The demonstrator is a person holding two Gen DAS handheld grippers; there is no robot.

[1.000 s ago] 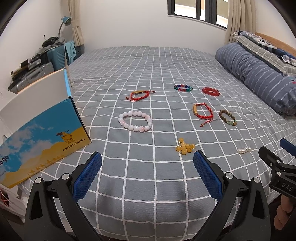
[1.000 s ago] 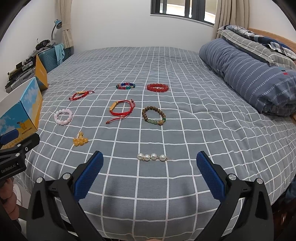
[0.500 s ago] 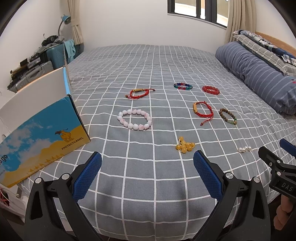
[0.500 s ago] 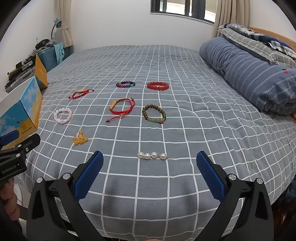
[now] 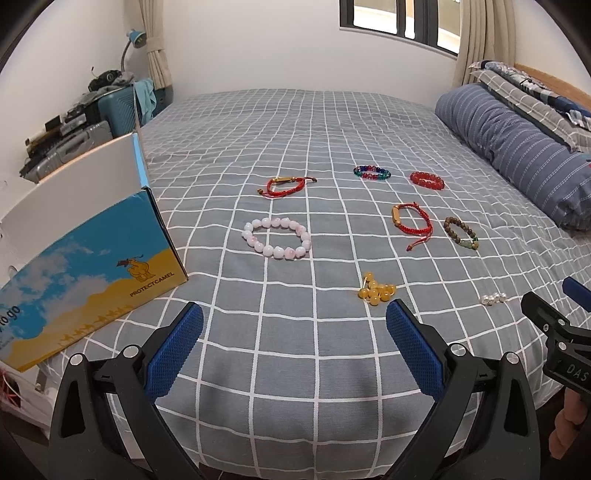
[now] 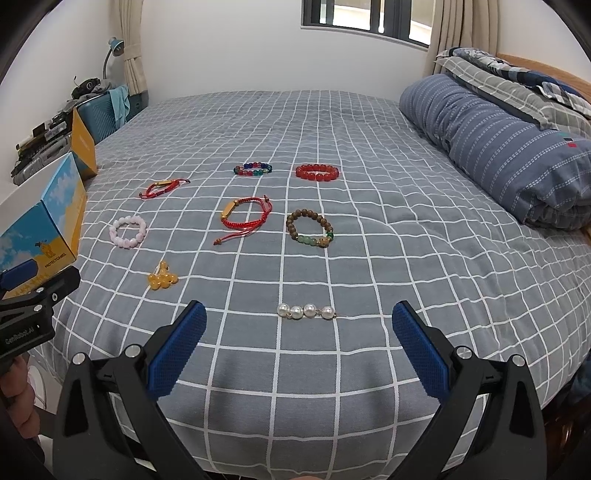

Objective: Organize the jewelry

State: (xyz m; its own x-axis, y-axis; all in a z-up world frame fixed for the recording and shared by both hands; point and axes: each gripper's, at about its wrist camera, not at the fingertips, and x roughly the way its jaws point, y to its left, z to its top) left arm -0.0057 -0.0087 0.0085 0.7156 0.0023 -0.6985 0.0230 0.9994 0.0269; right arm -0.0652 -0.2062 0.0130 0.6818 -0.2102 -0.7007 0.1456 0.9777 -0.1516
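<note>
I hold both tools low over the near edge of the bed (image 5: pixel 295 122), whose grey cover with its white grid fills most of what I see. My left gripper (image 5: pixel 294 332) has its blue pads spread wide and holds nothing; my right gripper (image 6: pixel 299 332) is spread just as wide and is also empty. The jewelry lies scattered on the cover, each piece apart from the others. Nearest my right gripper is a short pearl strand (image 6: pixel 306 311), lying flat between its fingers and just beyond them. Near my left gripper's right finger sits a small amber bead cluster (image 5: pixel 376 290). Farther in lies a pink bead bracelet (image 5: pixel 277 237), and beyond it a red cord bracelet with a gold tube (image 5: pixel 285 185). A second red cord bracelet (image 6: pixel 245 218) lies toward the middle, with a brown and green bead bracelet (image 6: pixel 309 229) just to its right. In the far row are a multicoloured bead bracelet (image 6: pixel 253 169) and a red bead bracelet (image 6: pixel 317 171). At the left edge of the bed stands an open blue and yellow cardboard box (image 5: pixel 88 269) printed with a camel and the word PROTECTCAMEL. Along the right side lies a rolled blue striped duvet (image 6: pixel 495 147), with a checked pillow (image 6: pixel 517 88) behind it against a wooden headboard. Past the bed are a white wall, a dark-framed window (image 6: pixel 365 18) with beige curtains, and on the left a blue desk lamp (image 5: pixel 135 38) over a cluttered shelf and a teal suitcase (image 5: pixel 114 114).
</note>
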